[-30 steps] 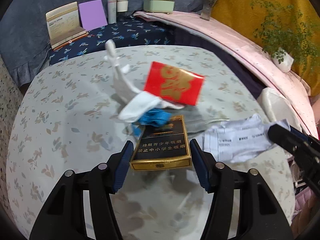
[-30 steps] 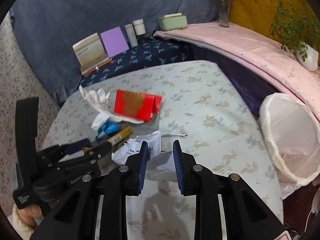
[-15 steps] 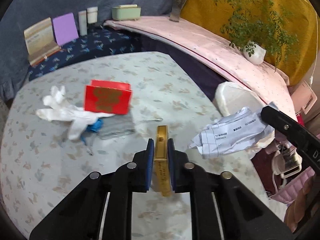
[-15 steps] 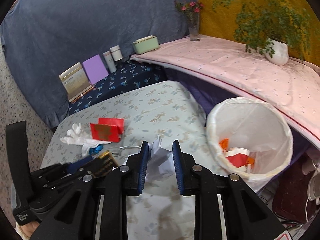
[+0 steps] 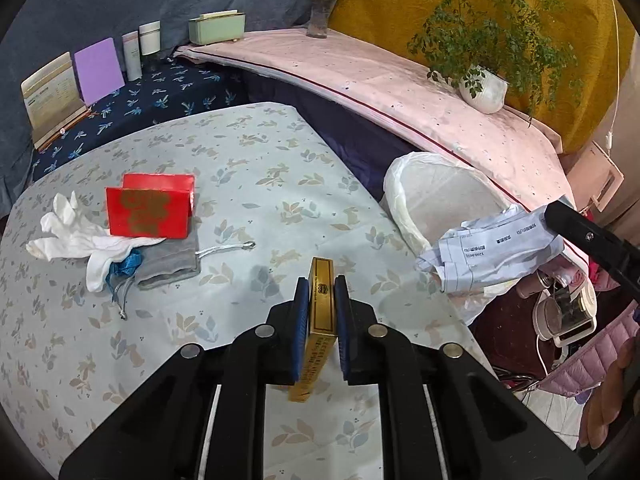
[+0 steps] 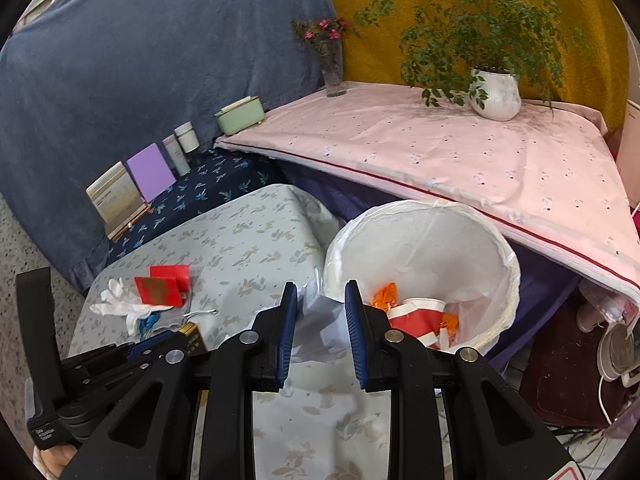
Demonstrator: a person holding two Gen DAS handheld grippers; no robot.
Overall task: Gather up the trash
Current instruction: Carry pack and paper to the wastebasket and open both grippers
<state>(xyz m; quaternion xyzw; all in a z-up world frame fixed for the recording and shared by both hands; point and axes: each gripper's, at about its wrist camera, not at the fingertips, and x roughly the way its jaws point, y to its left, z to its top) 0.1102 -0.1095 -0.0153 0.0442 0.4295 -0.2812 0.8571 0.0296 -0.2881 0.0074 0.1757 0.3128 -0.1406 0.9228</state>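
Note:
My left gripper (image 5: 322,284) is shut on a gold cigarette box (image 5: 318,320), held edge-on above the table. My right gripper (image 6: 320,300) holds a crumpled white printed paper (image 6: 320,328) between its pads, near the rim of the white-lined trash bin (image 6: 420,216). The paper also shows in the left wrist view (image 5: 496,248), hanging by the bin (image 5: 404,184). The bin holds a red-and-white paper cup (image 6: 416,312) and orange scraps. A red box (image 5: 150,210), white glove (image 5: 76,240) and grey pouch (image 5: 170,260) lie on the table.
The floral tablecloth table (image 5: 260,168) ends at its right edge beside the bin. A pink-covered ledge (image 6: 460,148) with a potted plant (image 6: 494,94) and flower vase (image 6: 334,64) runs behind. Books, jars and a green box stand at the back.
Both grippers have risen and swung right toward the bin. The cigarette box came off the table in my left gripper. My right gripper's jaws stand wider around the paper.

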